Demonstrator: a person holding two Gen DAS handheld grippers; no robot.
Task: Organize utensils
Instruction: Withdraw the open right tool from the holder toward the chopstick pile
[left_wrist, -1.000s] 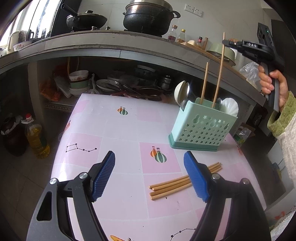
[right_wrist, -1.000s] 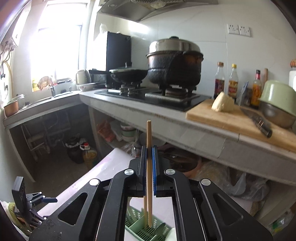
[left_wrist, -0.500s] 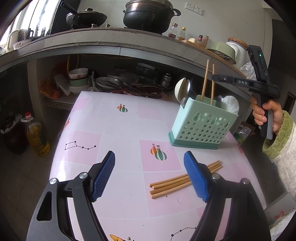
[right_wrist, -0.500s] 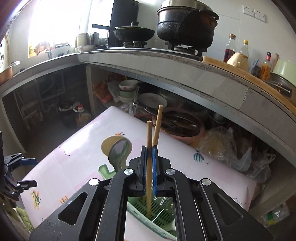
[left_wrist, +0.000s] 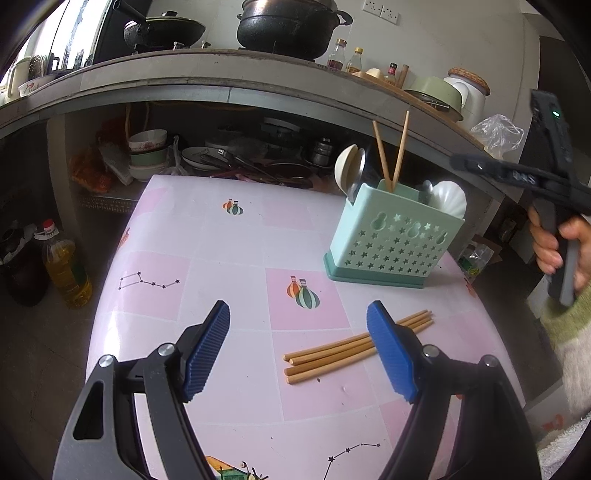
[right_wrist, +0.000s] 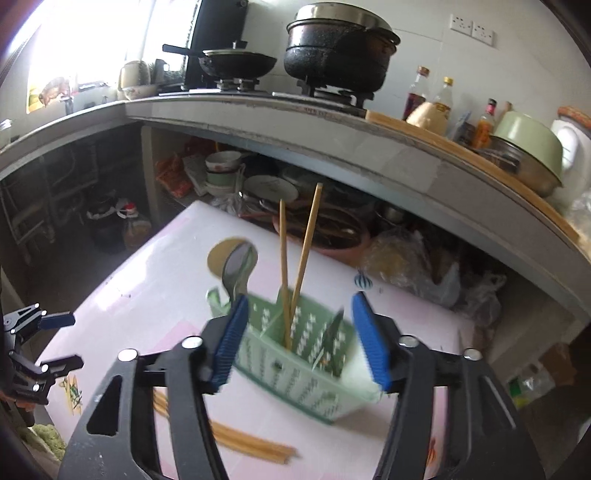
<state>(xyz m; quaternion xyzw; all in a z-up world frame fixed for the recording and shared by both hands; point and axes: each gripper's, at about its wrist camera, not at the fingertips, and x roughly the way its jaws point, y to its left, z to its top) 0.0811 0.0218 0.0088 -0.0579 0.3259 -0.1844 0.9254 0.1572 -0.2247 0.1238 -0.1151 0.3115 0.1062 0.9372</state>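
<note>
wooden chopsticks stand in holder beyond right tool.

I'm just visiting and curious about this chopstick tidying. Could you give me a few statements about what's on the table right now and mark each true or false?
1. Two chopsticks stand in the green utensil holder. True.
2. The right gripper clamps a chopstick. False: its jaws have just opened, nothing pressed between them.
3. Loose chopsticks lie on the pink table. True.
4. The left gripper is shut. False: it is open.
</note>
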